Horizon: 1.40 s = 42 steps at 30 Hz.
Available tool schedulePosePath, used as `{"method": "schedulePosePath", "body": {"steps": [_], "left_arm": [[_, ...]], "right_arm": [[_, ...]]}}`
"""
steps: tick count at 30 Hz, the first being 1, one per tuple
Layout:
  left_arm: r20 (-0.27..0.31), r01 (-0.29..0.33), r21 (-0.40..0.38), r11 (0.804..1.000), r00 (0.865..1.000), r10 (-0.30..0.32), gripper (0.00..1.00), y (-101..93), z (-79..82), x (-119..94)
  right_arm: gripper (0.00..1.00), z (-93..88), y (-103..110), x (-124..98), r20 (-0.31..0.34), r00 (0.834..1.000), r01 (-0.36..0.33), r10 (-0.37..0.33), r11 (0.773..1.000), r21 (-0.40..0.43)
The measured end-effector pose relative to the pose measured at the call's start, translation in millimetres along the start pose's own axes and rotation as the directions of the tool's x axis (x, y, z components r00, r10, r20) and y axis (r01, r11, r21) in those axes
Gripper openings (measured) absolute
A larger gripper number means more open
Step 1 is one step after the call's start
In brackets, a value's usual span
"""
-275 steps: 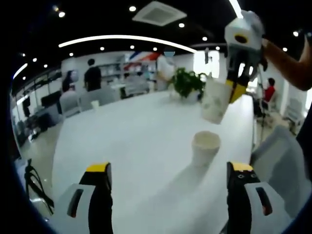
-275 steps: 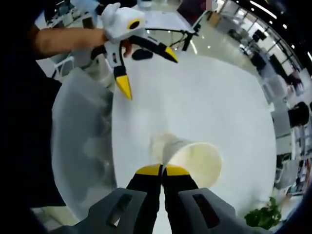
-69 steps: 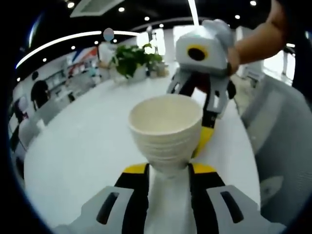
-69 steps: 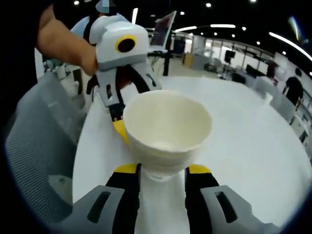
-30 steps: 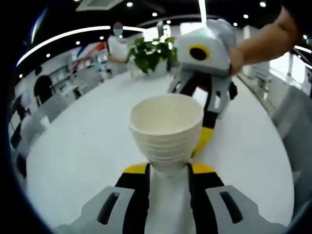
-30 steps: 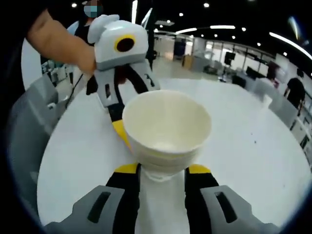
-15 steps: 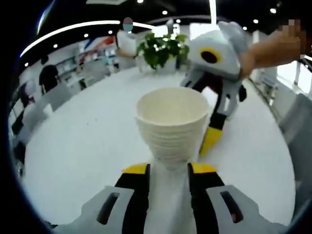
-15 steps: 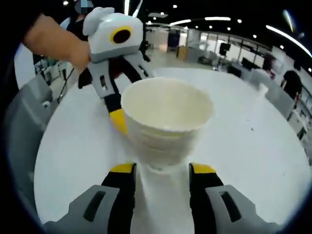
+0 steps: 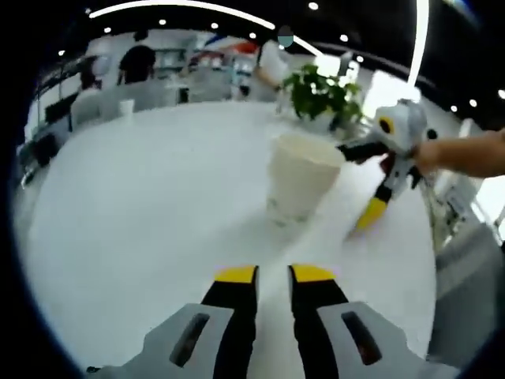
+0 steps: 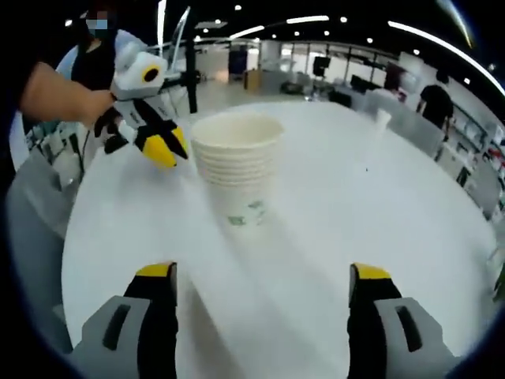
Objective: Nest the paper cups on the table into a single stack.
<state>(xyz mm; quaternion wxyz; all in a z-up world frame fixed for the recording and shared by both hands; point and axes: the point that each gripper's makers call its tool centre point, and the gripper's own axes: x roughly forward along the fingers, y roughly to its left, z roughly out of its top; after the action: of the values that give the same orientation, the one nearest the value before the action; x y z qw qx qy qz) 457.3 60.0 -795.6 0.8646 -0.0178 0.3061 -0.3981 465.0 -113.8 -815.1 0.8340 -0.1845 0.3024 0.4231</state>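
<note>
Both tongs were held empty, left tongs (image 9: 272, 275) nearly closed, right tongs (image 10: 262, 272) spread wide. Nested stack (image 10: 237, 162) stood at frame center on tabletop (image 10: 331, 221); stacking was judged finished.

the cup stack (image 10: 237, 164) stands on the table (image 10: 331, 260), between both tongs, touching neither.

Both pictures are bright. The light comes from small round ceiling lamps (image 9: 312, 5) and long glowing light strips (image 10: 432, 36) up high. The smooth white table top (image 9: 142, 205) shines and looks a bit washed out. The stack of cream paper cups (image 10: 237, 162) is a little smeared and blurry. Everything bends and curves near the edges. Far-off things look soft and fuzzy.
</note>
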Motion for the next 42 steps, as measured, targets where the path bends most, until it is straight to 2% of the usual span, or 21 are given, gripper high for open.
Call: {"method": "schedulePosePath", "body": {"steps": [1,3,5,6,7,11,13,18,22,24,27,32,35,42], "left_arm": [[0.014,-0.018,-0.005,1.0,1.0,0.018,0.22,2.0,1.3,-3],[0.048,-0.019,-0.066,0.998,0.999,0.022,0.24,-1.4,4.7,-12],[0.124,-0.027,-0.057,0.998,0.992,0.034,0.32,-2.6,15.3,-21],[0.14,-0.073,-0.059,0.996,0.987,0.08,0.38,1.5,17.4,-27],[0.137,-0.098,-0.055,0.994,0.985,0.104,0.47,3.0,16.8,-31],[0.183,-0.092,-0.062,0.994,0.978,0.102,0.58,-5.7,22.7,-47],[0.206,-0.117,-0.046,0.992,0.971,0.124,0.74,-7.5,24.6,-55],[0.213,-0.147,-0.005,0.989,0.966,0.145,0.98,-14.9,16.3,-70],[0.226,-0.141,0.012,0.99,0.965,0.135,0.98,-26.1,9.0,-85],[0.222,-0.153,0.035,0.988,0.965,0.142,0.98,-30.1,2.9,-91],[0.25,-0.175,0.078,0.981,0.956,0.151,0.98,-41.0,-3.0,-108],[0.265,-0.184,0.078,0.98,0.951,0.158,0.98,-50.3,-16.2,-128],[0.29,-0.195,0.079,0.978,0.943,0.165,0.98,-52.9,-19.4,-140],[0.318,-0.238,0.062,0.969,0.925,0.207,0.98,-49.2,-22.5,-156]], "right_arm": [[0.89,0.2,2,-4,0.012,1.0,0.009,-0.009,1.0,0.016],[0.89,-0.6,5,-11,0.021,1.0,0.014,-0.015,0.999,0.035],[0.89,-1.3,10,-20,0.034,0.999,0.027,-0.029,0.998,0.048],[0.89,-2.1,13,-24,0.045,0.998,0.032,-0.035,0.998,0.058],[0.89,-3.0,16,-27,0.051,0.998,0.034,-0.037,0.997,0.067],[0.91,-5.7,24,-43,0.074,0.995,0.062,-0.069,0.994,0.092],[0.92,-4.5,27,-52,0.105,0.99,0.082,-0.094,0.99,0.116],[0.96,-7.1,34,-74,0.137,0.982,0.114,-0.133,0.983,0.141],[1.0,-6.8,39,-94,0.178,0.967,0.145,-0.182,0.969,0.201],[1.0,-11.0,47,-101,0.181,0.966,0.146,-0.182,0.969,0.197],[1.0,-18.6,58,-114,0.179,0.962,0.173,-0.206,0.968,0.183],[1.0,-24.9,71,-130,0.202,0.951,0.188,-0.233,0.957,0.22],[1.0,-28.5,82,-135,0.216,0.947,0.189,-0.238,0.956,0.223],[1.0,-39.6,94,-132,0.191,0.952,0.205,-0.24,0.961,0.184]]}}
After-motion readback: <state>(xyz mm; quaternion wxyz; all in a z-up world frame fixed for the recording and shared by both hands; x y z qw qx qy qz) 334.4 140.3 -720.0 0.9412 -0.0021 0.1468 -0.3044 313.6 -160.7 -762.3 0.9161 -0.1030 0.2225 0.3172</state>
